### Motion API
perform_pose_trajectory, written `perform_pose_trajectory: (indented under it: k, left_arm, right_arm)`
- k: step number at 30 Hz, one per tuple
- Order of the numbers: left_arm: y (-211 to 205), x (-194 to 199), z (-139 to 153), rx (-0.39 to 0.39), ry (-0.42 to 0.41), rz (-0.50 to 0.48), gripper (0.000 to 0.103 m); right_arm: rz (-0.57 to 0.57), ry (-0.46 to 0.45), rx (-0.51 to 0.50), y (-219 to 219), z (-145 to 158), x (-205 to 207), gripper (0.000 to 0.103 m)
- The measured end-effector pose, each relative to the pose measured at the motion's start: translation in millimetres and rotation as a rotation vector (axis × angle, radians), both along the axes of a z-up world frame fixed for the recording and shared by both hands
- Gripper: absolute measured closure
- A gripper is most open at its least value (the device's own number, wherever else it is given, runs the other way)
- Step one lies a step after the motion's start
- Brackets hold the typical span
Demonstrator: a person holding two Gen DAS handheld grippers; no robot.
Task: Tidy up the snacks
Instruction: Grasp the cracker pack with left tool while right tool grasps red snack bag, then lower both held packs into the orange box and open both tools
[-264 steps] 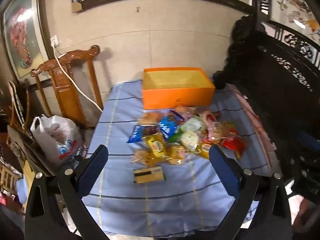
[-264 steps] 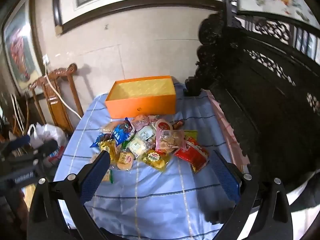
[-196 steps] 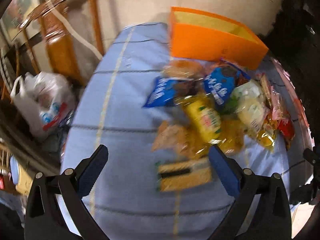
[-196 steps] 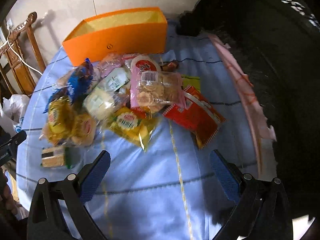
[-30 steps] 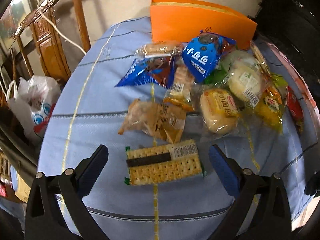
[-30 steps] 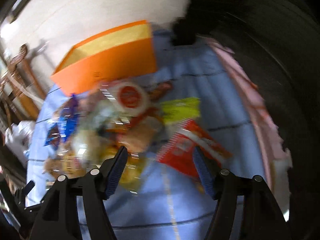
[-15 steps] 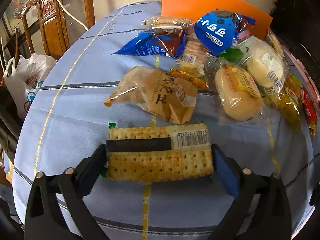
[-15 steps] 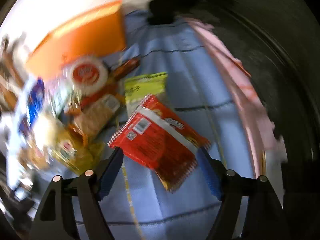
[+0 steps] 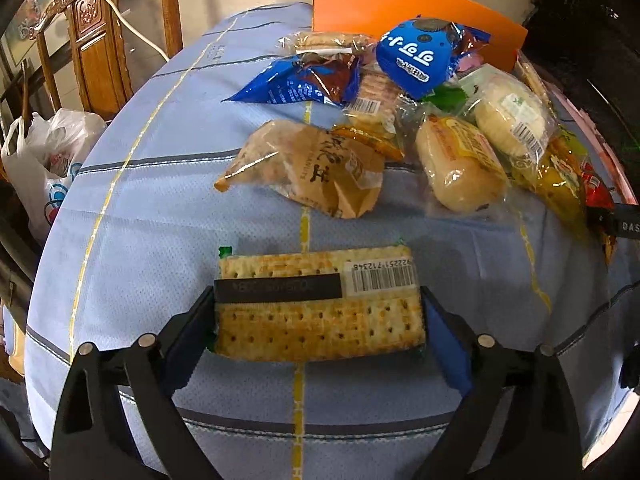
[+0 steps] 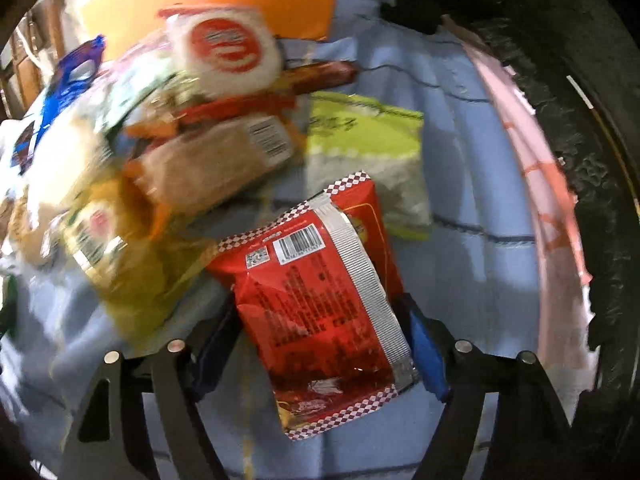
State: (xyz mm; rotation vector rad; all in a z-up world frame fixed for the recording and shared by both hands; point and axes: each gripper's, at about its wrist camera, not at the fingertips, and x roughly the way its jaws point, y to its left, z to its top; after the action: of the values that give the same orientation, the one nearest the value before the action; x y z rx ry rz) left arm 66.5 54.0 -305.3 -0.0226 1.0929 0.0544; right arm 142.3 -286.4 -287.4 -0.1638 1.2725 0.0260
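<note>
On the blue-clothed counter [image 9: 120, 208], left tool [image 9: 318, 320] clamps the cracker pack [image 9: 320, 312], right tool [image 10: 320, 336] clamps the red packet [image 10: 324, 304]; next, probably lift both toward the orange box [image 9: 420, 12] ahead.

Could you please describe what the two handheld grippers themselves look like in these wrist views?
The left gripper and right gripper match: black angular plastic linkage arms with silver round pivot bolts, ending in flat fingers faced with blue pads. No cables, sleeves or hands show.
</note>
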Motion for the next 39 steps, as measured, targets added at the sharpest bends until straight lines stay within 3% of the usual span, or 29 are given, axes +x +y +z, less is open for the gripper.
perform_pose_trajectory:
  k: [10,29,39]
  left_arm:
    - [7,0,21,-0.004,-0.034,-0.004,0.011]
    - [1,22,110,0.03,-0.179,-0.035,0.01]
    - [-2,50,166,-0.015,-0.273,-0.045,0.01]
  right_arm:
    - [-0.057,-0.02,0.138,1,31,-19,0.026]
    - [-0.039,-0.208,0.289,24,138,-16,0.025]
    - [-0.041,-0.298,0.351,30,188,0,0.025]
